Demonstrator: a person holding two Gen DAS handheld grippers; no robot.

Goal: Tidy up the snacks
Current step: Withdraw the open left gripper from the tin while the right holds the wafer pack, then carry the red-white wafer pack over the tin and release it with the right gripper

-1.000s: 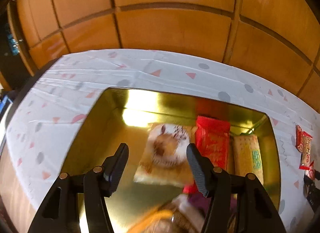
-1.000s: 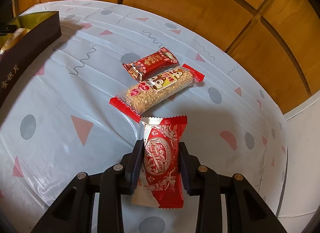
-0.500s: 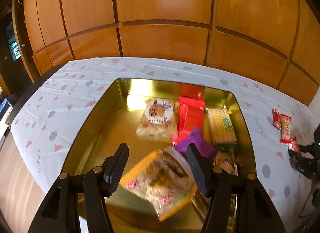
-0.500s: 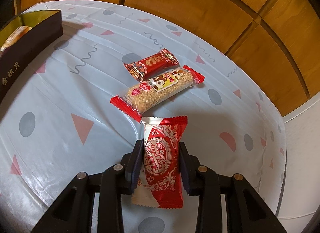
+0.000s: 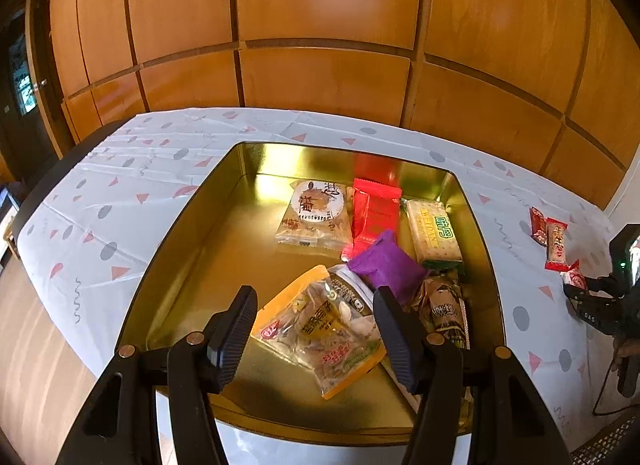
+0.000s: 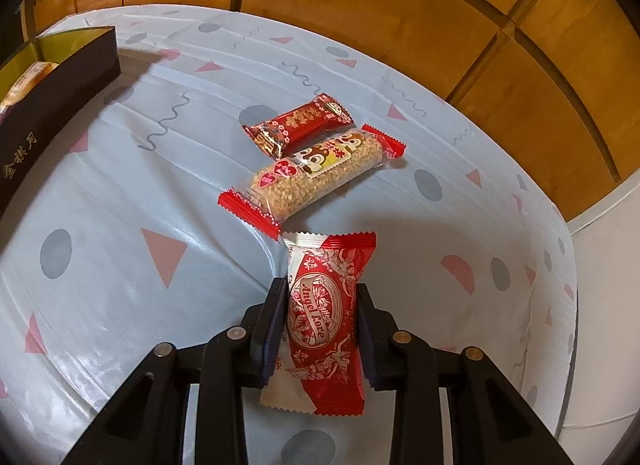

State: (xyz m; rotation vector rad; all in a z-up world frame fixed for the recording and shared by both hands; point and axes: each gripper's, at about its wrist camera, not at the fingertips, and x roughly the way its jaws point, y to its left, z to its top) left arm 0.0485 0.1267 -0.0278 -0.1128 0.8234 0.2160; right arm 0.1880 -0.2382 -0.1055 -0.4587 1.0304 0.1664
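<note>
My left gripper (image 5: 314, 311) is open and empty, high above the near end of a gold-lined tin box (image 5: 188, 233). In the box lie a yellow-edged clear bag (image 5: 320, 329), a purple packet (image 5: 386, 265), a red packet (image 5: 376, 217), a round-cake packet (image 5: 316, 211), a green-label cracker pack (image 5: 434, 231) and a brown packet (image 5: 444, 307). My right gripper (image 6: 322, 307) is shut on a red and white "Angel Love" packet (image 6: 322, 317) just above the tablecloth. A cereal bar (image 6: 316, 177) and a small dark-red candy (image 6: 298, 129) lie beyond it.
The table has a white cloth (image 6: 120, 265) with grey dots and pink triangles. The box's dark outer wall (image 6: 52, 113) stands at the far left of the right wrist view. The right gripper (image 5: 592, 301) shows at the left wrist view's right edge. Wood panelling (image 5: 320, 65) backs the table.
My left gripper has risen and pulled back from inside the box, staying open; more of the box and its snacks show. My right gripper has hardly moved, still holding the packet.
</note>
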